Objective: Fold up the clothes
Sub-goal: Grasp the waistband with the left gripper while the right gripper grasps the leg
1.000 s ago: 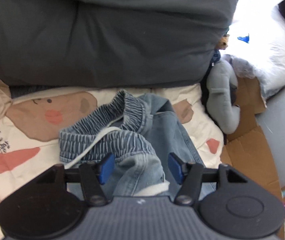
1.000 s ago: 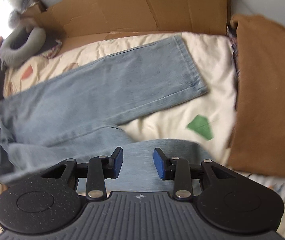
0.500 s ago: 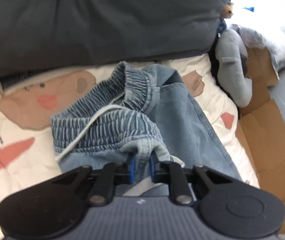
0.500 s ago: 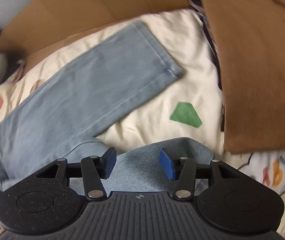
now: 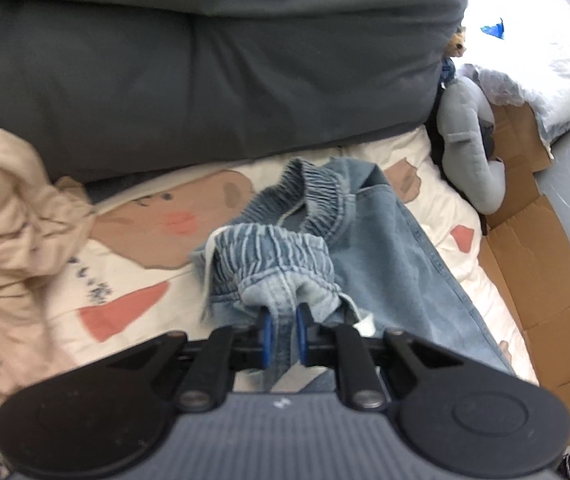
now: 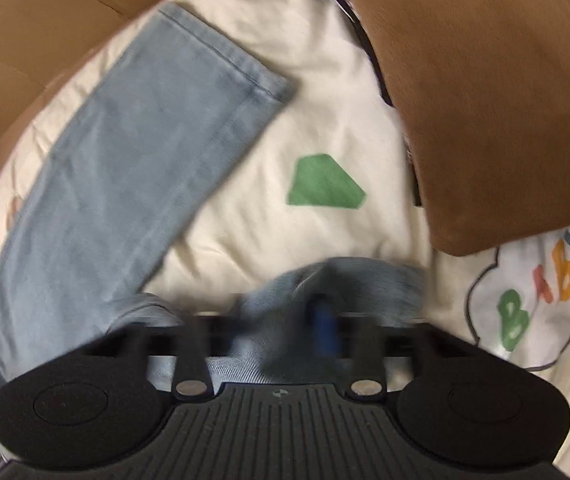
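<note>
The left claw (image 5: pixel 283 338) is pinching a bunched fold of the jeans (image 5: pixel 385 256) at their waist end, its blue pads nearly together with only denim between them. The elastic waistband (image 5: pixel 317 192) is standing up in a loop at about 12 o'clock from that claw, and the rest of the denim is running off toward 4 o'clock over the printed bedsheet (image 5: pixel 133 280). A crumpled beige garment (image 5: pixel 9 216) is lying at 9 o'clock, a dark grey duvet (image 5: pixel 205 60) is filling the view from 10 to 1 o'clock, and a grey plush toy (image 5: pixel 469 148) is resting at 2 o'clock beside flattened cardboard (image 5: pixel 533 264).

In the right wrist view, the right claw (image 6: pixel 285 320) is blurred; denim is bunching between its fingers, but I cannot tell how far it is closed. One trouser leg (image 6: pixel 133 160) is lying flat on the bedsheet (image 6: pixel 325 80), stretching from 8 o'clock to its hem at 11 o'clock. A green patch (image 6: pixel 325 182) is showing at 12 o'clock, and a brown cushion (image 6: pixel 485 92) is sitting at 2 o'clock.
</note>
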